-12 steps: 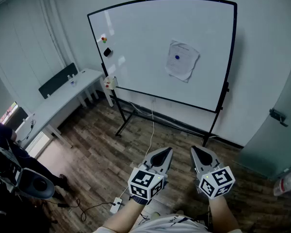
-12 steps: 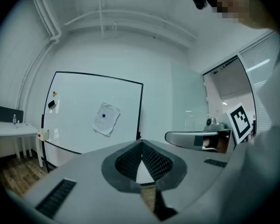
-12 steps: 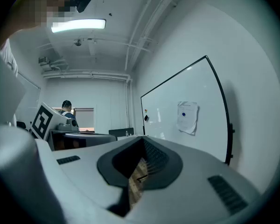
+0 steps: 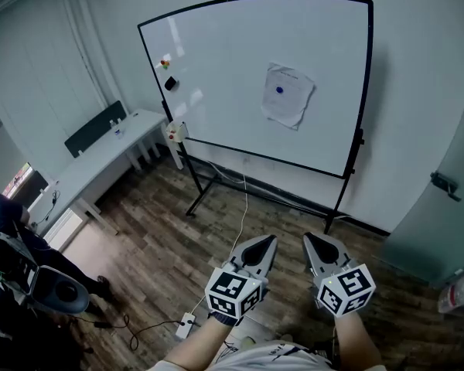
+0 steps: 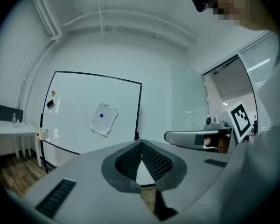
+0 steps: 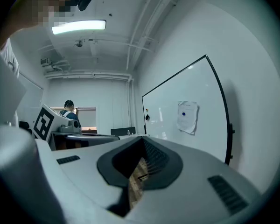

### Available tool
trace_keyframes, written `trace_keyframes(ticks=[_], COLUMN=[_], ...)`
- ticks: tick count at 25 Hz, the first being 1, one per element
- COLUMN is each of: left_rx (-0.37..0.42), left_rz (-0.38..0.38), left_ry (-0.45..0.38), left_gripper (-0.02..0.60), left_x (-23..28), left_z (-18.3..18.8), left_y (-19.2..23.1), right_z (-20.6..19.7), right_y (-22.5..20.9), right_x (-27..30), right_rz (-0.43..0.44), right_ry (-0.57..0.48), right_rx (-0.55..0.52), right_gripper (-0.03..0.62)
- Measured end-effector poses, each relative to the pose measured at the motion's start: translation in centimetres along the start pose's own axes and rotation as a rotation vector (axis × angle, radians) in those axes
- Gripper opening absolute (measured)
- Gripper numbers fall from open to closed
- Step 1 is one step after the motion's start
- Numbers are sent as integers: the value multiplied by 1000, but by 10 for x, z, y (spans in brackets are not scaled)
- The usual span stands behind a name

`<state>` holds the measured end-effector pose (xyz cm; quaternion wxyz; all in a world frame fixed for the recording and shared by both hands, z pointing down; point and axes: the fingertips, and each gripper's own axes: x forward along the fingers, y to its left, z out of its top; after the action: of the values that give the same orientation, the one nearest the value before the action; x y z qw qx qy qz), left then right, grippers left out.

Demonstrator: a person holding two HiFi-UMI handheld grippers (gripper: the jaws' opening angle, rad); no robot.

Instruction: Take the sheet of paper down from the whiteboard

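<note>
White paper, thin, light and limp: the sheet of paper (image 4: 288, 95), creased, hangs right of centre on the whiteboard (image 4: 209, 68), pinned by one small blue magnet (image 4: 279, 90) near its top middle. Lower edge and corners curl a little off the board. Likely to tear or crumple if yanked hard against the magnet. Best pinched at a loose lower corner and drawn out gently, or freed by taking the magnet off first. Lies flat against the board elsewhere, so probably hard to get a jaw behind.

Well apart from both grippers, ahead and higher, across a stretch of wooden floor (image 4: 216, 230). Jaws of the left gripper (image 4: 269, 239) closed tip to tip, nothing held. Same for the right gripper (image 4: 309, 238): closed and empty. Both low, level, near the body, pointing towards the board.
</note>
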<state>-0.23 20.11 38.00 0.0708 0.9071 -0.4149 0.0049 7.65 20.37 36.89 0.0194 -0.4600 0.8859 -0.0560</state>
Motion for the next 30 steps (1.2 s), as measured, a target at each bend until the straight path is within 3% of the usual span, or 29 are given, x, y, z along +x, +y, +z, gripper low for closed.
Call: trace_keyframes(ticks=[5, 19, 24, 30], left_rx=[20, 32, 23, 31], left_rz=[24, 64, 44, 24], left_ry=[-5, -16, -21, -33], left_gripper=[12, 12, 12, 12], left_x=[14, 51, 76, 119], left_z=[-2, 6, 4, 13], left_y=[-6, -6, 18, 74], right_z=[7, 16, 12, 15], right_y=[-11, -57, -73, -98], right_x=[-5, -11, 16, 81], right_rz=[-6, -23, -43, -73], right_ry=[-1, -27, -15, -1], right_rx=[-52, -27, -38, -55], right_gripper=[12, 12, 12, 14])
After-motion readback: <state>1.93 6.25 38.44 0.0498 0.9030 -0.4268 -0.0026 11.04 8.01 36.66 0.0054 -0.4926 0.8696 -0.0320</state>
